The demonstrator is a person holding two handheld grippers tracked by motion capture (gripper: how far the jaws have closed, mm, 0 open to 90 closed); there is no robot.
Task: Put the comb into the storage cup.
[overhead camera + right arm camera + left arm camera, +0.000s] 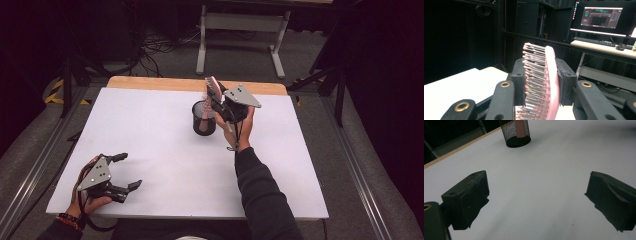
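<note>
The right gripper (541, 82) has its two black jaws closed on a pink hairbrush (549, 82), one pad pressing the bristle side at the left and the other the smooth pink back at the right. The brush stands upright between them, its head rising above the jaw tips, the metal bristles (534, 75) with pale tips pointing left. Below at the near left lies the white table (454, 85). Far to the right a lit monitor (601, 17) stands on a desk (604, 48) with a keyboard (594, 41) before it.
</note>
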